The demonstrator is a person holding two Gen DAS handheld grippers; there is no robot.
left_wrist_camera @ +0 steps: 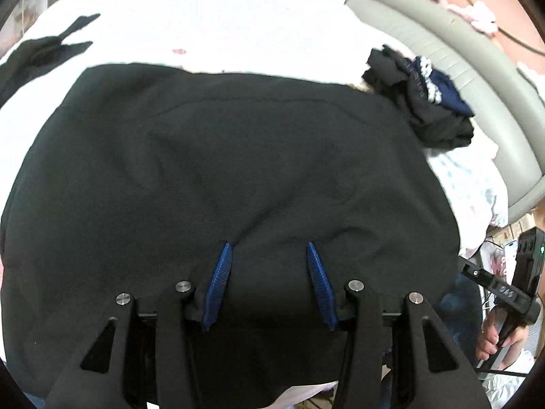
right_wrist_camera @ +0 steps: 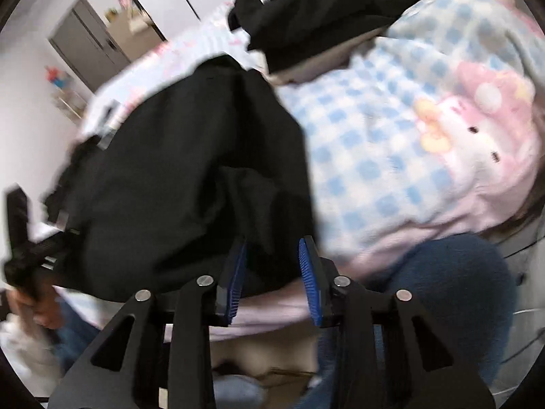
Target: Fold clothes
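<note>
Across our bed (left_wrist_camera: 238, 27) spreads the black garment (left_wrist_camera: 221, 156); its near edge lies between our left gripper (left_wrist_camera: 269, 248) and right gripper (right_wrist_camera: 272, 248), both jaws released.

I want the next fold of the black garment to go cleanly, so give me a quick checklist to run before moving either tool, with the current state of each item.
1. Black garment lies spread flat on the bed: ok, only shallow wrinkles.
2. Left tool free of cloth: ok, pads stand apart over the garment, nothing pinched.
3. Right tool free of cloth: cannot tell, the garment's edge sits between its pads and the view is blurred.
4. Dark clothes pile clear of the fold: not ok, it touches the garment's far right corner.
5. Near hem square to the bed edge: cannot tell, hidden by the tools.
</note>
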